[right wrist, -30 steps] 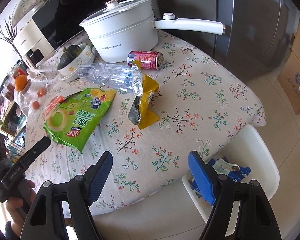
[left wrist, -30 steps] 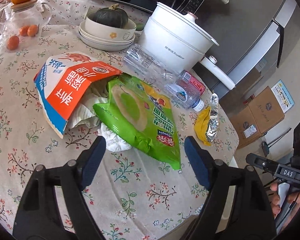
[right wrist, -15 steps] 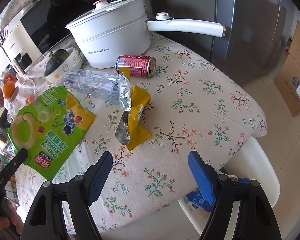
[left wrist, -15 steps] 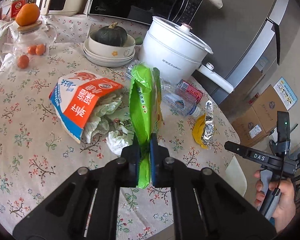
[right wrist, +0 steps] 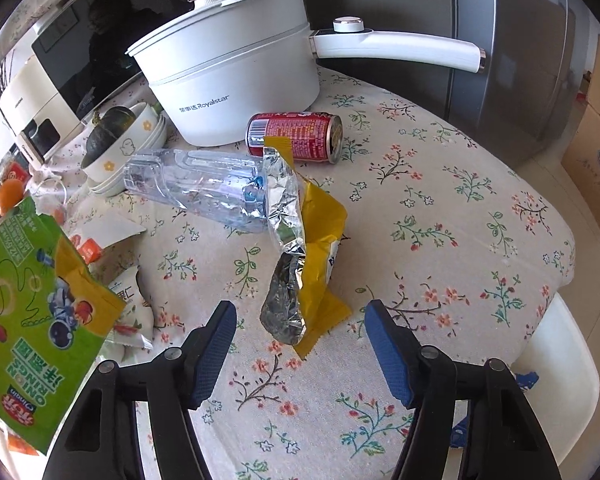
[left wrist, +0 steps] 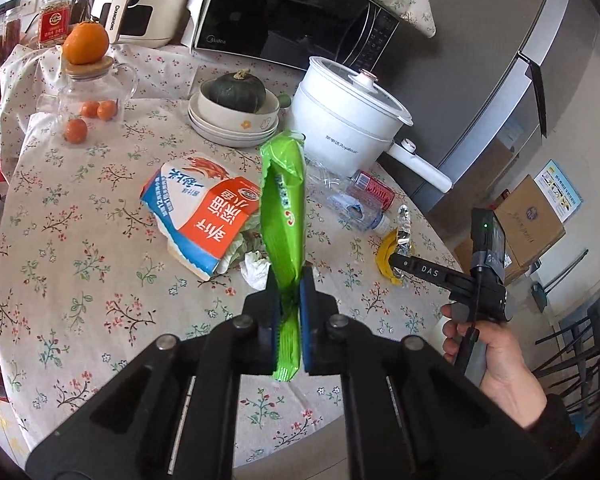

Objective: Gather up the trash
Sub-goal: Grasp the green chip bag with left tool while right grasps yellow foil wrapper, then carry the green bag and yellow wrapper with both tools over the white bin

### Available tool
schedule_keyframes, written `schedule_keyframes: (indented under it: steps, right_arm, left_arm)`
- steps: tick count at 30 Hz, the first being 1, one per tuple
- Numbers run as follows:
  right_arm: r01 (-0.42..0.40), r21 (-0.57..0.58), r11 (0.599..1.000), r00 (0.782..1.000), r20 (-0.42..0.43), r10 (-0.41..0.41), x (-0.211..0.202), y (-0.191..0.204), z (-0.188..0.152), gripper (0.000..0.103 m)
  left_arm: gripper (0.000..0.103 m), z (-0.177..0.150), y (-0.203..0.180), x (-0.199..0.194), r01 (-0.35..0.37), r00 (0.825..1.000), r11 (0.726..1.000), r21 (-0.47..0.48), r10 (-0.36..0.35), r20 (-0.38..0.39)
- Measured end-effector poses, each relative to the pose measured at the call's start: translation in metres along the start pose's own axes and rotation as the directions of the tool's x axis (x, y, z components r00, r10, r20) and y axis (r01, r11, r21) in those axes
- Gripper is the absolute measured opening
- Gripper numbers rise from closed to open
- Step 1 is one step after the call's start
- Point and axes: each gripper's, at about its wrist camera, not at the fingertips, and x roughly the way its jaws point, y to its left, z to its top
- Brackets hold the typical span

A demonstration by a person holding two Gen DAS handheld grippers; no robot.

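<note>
My left gripper [left wrist: 287, 312] is shut on a green onion-rings bag [left wrist: 284, 216] and holds it edge-on above the table; the bag also shows in the right wrist view [right wrist: 40, 320]. My right gripper [right wrist: 300, 344] is open and empty, just in front of a yellow foil wrapper [right wrist: 308, 256]. A crushed clear bottle [right wrist: 204, 188] and a red can [right wrist: 296, 136] lie behind the wrapper. A red, white and blue bag [left wrist: 204, 212] and crumpled tissue [left wrist: 256, 268] lie on the flowered tablecloth [left wrist: 80, 264].
A white electric pot [right wrist: 236, 76] with a long handle stands behind the can. Stacked bowls with a green squash [left wrist: 234, 98], a glass jar with oranges [left wrist: 88, 80] and a microwave [left wrist: 292, 12] stand at the back. A white bin [right wrist: 556, 364] sits below the table edge.
My left gripper closed on the green bag and lifted it off the table. My right gripper moved closer to the yellow foil wrapper, still open.
</note>
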Motion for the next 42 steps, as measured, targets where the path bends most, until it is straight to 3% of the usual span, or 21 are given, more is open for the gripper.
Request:
schedule_keyframes:
  steps: [4,8,15,27,42]
  right_arm:
    - [0.01,0.011,1.0,1.0,-0.017,-0.01,0.017,0.003,-0.002,0.05]
    - [0.022,0.001,1.0,0.999,-0.035,-0.022,0.028,0.007,-0.005,0.027]
    - [0.03,-0.009,0.999,0.999,-0.023,-0.031,0.02,0.002,-0.004,0.009]
    - [-0.019,-0.039,0.999,1.0,-0.013,0.018,-0.041,-0.008,-0.014,0.007]
    - [-0.05,-0.03,0.998,0.999,-0.007,0.05,-0.115,-0.059,-0.053,0.007]
  left_arm:
    - [0.009,-0.001,0.006,-0.002,0.013,1.0,1.0,-0.025,-0.013,-0.006]
    - [0.009,-0.003,0.006,-0.006,0.02,1.0,1.0,-0.016,-0.02,-0.001]
    - [0.009,-0.004,0.007,-0.007,0.022,1.0,1.0,-0.018,-0.022,-0.001]
    - [0.009,-0.01,-0.004,-0.005,0.041,0.999,0.999,0.006,-0.041,-0.01]
    - [0.009,-0.032,-0.042,0.002,0.071,0.997,0.993,0.094,-0.067,-0.044]
